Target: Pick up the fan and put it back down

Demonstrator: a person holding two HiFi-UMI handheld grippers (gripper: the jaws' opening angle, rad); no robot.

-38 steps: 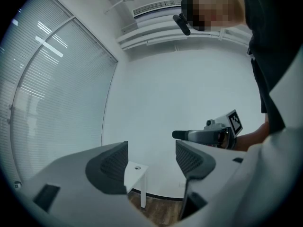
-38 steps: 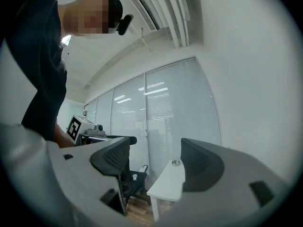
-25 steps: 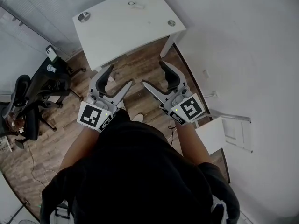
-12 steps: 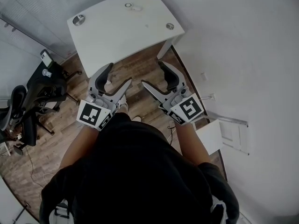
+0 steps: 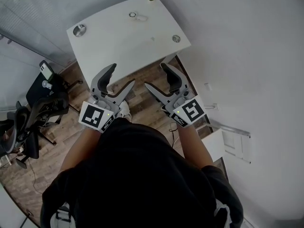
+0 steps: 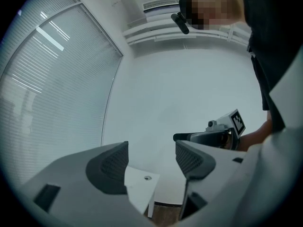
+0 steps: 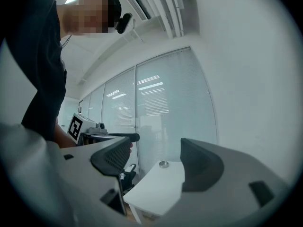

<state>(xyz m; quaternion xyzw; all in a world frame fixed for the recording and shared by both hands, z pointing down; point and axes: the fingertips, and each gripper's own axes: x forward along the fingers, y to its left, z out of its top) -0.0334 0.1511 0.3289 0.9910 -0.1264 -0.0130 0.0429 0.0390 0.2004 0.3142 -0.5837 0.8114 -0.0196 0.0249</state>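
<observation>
Well, we hold our grey left gripper (image 5: 121,77) and grey right gripper (image 5: 156,76) wide apart, both empty. Well ahead of both, on the white rectangular desk (image 5: 114,42), lies what we take for the small white ringed fan (image 5: 135,16). It is probably light, rigid plastic, best pinched across its body.

Left gripper (image 5: 122,75) and right gripper (image 5: 155,75) are hanging over open floor (image 5: 140,73); desk (image 5: 123,39) is blocking ahead, chair (image 5: 38,118) leftward, wall (image 5: 247,56) rightward.
</observation>
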